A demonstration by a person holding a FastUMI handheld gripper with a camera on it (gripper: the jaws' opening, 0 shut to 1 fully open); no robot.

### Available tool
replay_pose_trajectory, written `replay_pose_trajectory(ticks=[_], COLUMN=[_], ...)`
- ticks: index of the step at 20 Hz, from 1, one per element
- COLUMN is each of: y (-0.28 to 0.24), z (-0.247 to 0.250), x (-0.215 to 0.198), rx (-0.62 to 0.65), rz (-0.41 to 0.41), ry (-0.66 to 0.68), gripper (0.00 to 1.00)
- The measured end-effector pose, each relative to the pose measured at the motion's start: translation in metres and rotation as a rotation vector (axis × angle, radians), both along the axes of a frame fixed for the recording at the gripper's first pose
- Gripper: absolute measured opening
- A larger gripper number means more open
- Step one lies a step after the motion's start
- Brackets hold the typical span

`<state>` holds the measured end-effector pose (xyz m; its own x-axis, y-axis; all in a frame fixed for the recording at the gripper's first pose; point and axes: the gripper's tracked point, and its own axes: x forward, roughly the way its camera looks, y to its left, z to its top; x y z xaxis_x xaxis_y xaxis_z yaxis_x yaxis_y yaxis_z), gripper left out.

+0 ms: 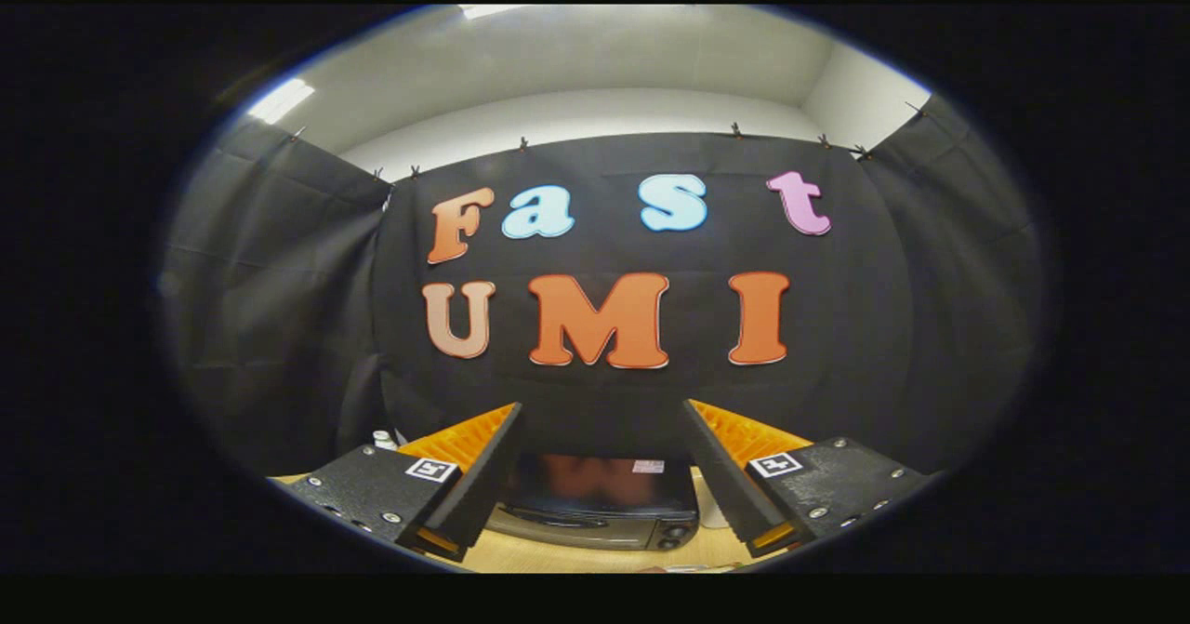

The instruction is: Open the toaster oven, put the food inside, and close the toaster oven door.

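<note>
Your gripper (600,475) wide open, holds nothing. Toaster oven (595,508) sits on worktop (558,557) between fingers, a little beyond, door seems closed. Step: opening, not yet begun. Next: go down to door handle.

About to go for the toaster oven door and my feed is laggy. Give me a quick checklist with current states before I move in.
1. Gripper open, nothing between its fingers: ok.
2. Toaster oven in sight, beyond the fingers and low between them: ok.
3. Oven door closed, glass front facing the gripper: ok.
4. Door handle located, a dark bar under the glass: ok.
5. Fingers at handle height: not ok, the gripper sits high and apart from the oven.
6. Food located: cannot tell.
</note>
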<state>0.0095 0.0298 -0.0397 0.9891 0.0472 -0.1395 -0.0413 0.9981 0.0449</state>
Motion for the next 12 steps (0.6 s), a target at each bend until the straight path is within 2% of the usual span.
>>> replay_pose_trajectory(ticks=[5, 12], y=[0.024, 0.063], z=[-0.042, -0.133], x=[0.009, 0.020], rx=[0.045, 0.017], rz=[0.052, 0.121], ry=[0.085, 0.257], gripper=[0.98, 0.99])
